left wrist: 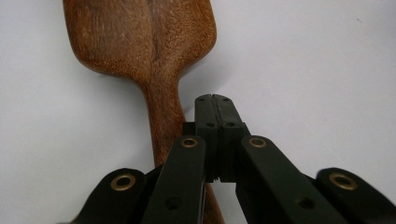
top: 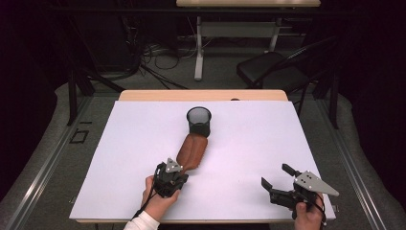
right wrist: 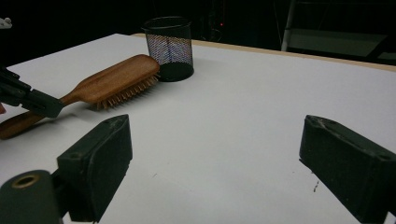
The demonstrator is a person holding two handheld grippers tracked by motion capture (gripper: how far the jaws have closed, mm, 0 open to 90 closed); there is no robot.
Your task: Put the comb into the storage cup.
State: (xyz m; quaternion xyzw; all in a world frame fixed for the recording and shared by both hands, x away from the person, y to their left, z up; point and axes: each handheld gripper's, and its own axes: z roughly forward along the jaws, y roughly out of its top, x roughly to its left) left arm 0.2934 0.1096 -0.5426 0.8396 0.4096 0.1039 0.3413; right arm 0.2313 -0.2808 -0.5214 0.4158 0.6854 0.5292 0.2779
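A brown wooden hairbrush (top: 193,149) lies bristles down on the white table (top: 249,143), its head close to a black mesh cup (top: 198,120) that stands upright behind it. My left gripper (top: 181,171) is at the brush's handle end. In the left gripper view its jaws (left wrist: 215,100) are shut together with nothing between them, just right of the handle (left wrist: 161,116). My right gripper (top: 276,176) rests near the front right of the table, open and holding nothing. The right gripper view shows the brush (right wrist: 116,77), the cup (right wrist: 168,46) and the left gripper (right wrist: 46,106) beyond its own spread jaws (right wrist: 217,149).
The white sheet leaves a strip of wooden tabletop (top: 203,95) bare at the far edge. Beyond the table stand a black chair (top: 273,69) and a desk leg (top: 198,48) on a dark floor with cables.
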